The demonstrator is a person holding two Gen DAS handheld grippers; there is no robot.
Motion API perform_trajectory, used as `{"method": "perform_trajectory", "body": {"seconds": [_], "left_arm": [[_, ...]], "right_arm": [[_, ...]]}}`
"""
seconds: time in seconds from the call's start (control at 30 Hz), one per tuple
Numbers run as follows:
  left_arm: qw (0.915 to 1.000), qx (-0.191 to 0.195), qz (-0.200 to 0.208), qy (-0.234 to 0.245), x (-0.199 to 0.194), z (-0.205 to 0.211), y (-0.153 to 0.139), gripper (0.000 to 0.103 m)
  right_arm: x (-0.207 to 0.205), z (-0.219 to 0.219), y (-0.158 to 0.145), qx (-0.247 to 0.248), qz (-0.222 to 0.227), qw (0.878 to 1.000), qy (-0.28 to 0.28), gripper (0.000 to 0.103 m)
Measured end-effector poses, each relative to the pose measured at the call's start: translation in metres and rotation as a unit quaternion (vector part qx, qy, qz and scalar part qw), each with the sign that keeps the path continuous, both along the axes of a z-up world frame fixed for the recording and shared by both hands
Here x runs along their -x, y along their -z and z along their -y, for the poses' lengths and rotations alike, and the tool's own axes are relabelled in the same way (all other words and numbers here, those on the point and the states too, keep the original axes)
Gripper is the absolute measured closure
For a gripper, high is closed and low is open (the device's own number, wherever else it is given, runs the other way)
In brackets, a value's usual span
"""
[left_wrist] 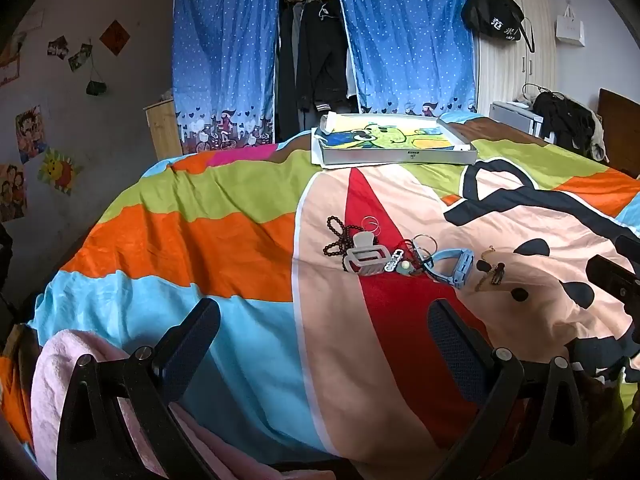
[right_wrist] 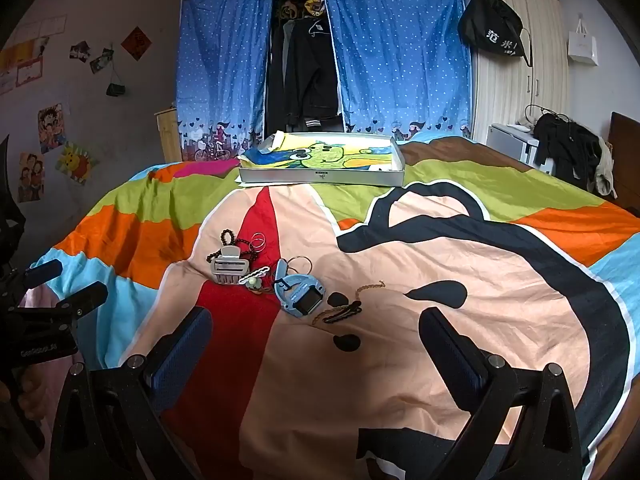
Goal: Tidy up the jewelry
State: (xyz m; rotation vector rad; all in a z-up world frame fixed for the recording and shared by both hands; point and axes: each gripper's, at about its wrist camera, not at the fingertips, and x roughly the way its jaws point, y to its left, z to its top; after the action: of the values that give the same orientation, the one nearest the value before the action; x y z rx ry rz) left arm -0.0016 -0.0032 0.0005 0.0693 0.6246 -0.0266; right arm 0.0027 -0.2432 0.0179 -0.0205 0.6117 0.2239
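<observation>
Jewelry heap (right_wrist: 272, 280) mid-frame on bed (right_wrist: 440, 264), tray (right_wrist: 320, 174) beyond awaiting it; both tongs (left_wrist: 324, 336) (right_wrist: 316, 340) apart, empty.

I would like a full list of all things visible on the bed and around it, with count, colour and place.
bead bracelet: one, dark brown, far left of pile
hair claw: one, grey, beside beads
rings: several, silver, behind claw
watch: one, light blue, pile centre
chain: one, gold, right of watch
hair clip: one, black, nearest the chain
tray: one, white, cartoon lining, far bed end
bedcover: one, multicoloured
curtains: two, blue, behind bed
bag: one, black, hanging on wardrobe
left gripper: black, open, empty
right gripper: black, open, empty
</observation>
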Motion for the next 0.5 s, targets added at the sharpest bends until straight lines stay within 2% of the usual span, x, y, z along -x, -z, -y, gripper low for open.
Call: {"method": "perform_trajectory", "body": {"seconds": [0.5], "left_arm": [[1.0, 0.004, -0.005, 0.004, -0.0011, 0.0013, 0.0015, 0.001]], "right_arm": [[-0.0004, 0.0008, -0.0003, -0.001, -0.001, 1.0, 0.0, 0.0]]}}
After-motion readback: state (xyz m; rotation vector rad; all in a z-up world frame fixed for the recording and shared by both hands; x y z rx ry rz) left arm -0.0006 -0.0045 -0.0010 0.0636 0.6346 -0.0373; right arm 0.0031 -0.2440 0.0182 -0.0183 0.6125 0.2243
